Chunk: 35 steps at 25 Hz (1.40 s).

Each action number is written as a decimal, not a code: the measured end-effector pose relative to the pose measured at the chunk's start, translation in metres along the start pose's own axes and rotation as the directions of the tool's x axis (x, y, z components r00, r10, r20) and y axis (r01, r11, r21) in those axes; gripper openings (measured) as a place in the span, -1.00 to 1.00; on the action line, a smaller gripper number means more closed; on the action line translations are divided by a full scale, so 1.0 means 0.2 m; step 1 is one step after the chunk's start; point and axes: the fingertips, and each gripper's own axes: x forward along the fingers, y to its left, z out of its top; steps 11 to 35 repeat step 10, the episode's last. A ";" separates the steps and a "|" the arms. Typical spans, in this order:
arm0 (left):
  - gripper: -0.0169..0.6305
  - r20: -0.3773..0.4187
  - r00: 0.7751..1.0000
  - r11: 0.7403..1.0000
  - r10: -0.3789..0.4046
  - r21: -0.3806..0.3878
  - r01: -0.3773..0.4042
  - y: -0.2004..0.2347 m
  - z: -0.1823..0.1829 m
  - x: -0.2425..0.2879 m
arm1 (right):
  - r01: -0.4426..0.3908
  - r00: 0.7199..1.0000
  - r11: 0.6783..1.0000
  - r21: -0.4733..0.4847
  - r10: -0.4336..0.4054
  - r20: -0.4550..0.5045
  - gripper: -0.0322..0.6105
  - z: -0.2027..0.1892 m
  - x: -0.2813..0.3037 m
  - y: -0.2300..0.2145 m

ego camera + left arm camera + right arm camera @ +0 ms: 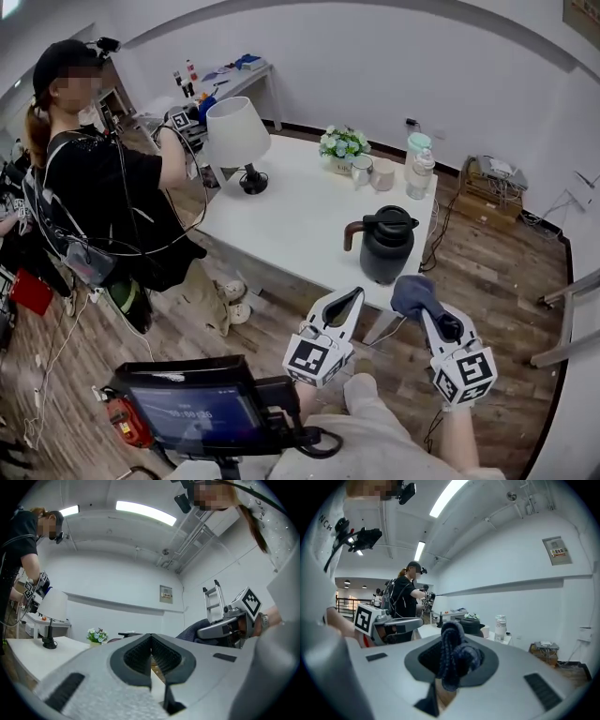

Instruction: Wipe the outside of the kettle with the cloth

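The fingers of your right gripper (427, 311) clamp the cloth (412, 292), bunched at the tips so it meets the kettle (386, 246) first. In the head view the kettle stands just above the cloth, at the table's (300, 220) near edge, with its handle toward frame left, bare tabletop beyond and open floor below. Your left gripper view shows the left gripper (151, 638) closed on nothing, free to steady the kettle, I'd judge. Your right gripper view puts the cloth at centre frame, with the kettle right behind it.
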 end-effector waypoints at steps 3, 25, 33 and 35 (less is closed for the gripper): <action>-0.92 0.005 1.000 1.000 0.009 0.000 -0.009 0.00 0.02 -0.04 | 0.000 1.000 1.000 -0.006 0.000 0.003 -0.70 0.00 -0.02 0.03; -0.92 0.005 1.000 1.000 0.028 -0.002 -0.028 -0.01 0.03 -0.12 | -0.002 1.000 1.000 -0.010 0.002 0.002 -0.70 0.01 -0.05 0.08; -0.92 0.005 1.000 1.000 0.028 -0.002 -0.028 -0.01 0.03 -0.12 | -0.002 1.000 1.000 -0.010 0.002 0.002 -0.70 0.01 -0.05 0.08; -0.92 0.005 1.000 1.000 0.028 -0.002 -0.028 -0.01 0.03 -0.12 | -0.002 1.000 1.000 -0.010 0.002 0.002 -0.70 0.01 -0.05 0.08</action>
